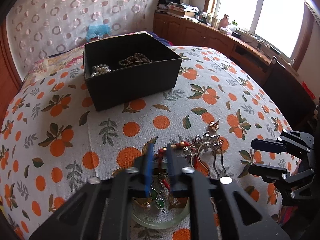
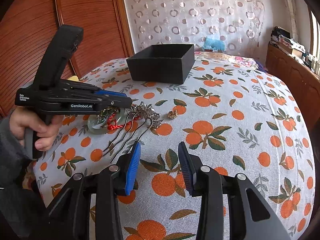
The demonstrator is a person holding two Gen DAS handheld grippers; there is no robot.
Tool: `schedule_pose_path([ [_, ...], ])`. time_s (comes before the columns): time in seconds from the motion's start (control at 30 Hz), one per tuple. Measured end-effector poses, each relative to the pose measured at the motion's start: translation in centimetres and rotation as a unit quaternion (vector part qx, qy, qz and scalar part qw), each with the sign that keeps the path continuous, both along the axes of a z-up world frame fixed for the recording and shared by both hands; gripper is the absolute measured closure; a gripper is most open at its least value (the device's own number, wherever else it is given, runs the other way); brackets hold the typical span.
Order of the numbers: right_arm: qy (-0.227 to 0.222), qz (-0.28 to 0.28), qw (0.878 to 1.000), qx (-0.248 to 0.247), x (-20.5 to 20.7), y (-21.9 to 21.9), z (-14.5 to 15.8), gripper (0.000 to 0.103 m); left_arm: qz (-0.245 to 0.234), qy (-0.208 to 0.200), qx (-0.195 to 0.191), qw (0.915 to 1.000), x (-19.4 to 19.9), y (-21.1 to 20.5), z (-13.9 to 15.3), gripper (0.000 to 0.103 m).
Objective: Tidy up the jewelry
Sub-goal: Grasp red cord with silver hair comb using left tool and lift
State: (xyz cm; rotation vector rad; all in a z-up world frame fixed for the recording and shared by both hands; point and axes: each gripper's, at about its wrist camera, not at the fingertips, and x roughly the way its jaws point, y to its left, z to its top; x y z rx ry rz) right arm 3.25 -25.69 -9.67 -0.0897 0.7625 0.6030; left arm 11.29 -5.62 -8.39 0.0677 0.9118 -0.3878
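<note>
A black open box (image 1: 128, 74) stands on the orange-print cloth and holds pearl and bead strands (image 1: 128, 60); it also shows in the right wrist view (image 2: 162, 64). Loose jewelry lies in a pile: a pale jade ring with red cord (image 2: 108, 123), a silver flower hair fork (image 2: 140, 120), a small gold piece (image 1: 213, 125). My left gripper (image 1: 160, 150) hovers just above the pile with its jaws a narrow gap apart and nothing clearly held between them; it shows from the side in the right wrist view (image 2: 134, 100). My right gripper (image 2: 159, 150) is open and empty, near the fork's prongs.
The cloth-covered table (image 2: 240, 140) drops off at its rounded edges. A wooden cabinet (image 1: 210, 34) with clutter runs under the window on the right. A curtain (image 1: 60, 16) hangs behind the box. A wooden door (image 2: 40, 20) stands on the left.
</note>
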Motion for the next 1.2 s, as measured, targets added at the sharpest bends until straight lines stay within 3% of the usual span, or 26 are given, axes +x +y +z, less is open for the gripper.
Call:
schedule_pose_path([
  [0.57,0.001,-0.004,1.0,-0.006,0.2,0.3,-0.3,0.062,0.036,-0.1,-0.059,0.9925,-5.6,2.6,6.9,0.101],
  [0.8,0.0,-0.004,1.0,-0.013,0.2,0.5,-0.2,0.062,0.03,-0.105,-0.083,0.9906,-6.3,3.1,8.0,0.101],
  [1.2,-0.013,-0.002,1.0,-0.005,-0.2,0.5,1.0,0.062,-0.006,-0.129,-0.083,0.9881,-6.2,0.5,10.5,0.101],
])
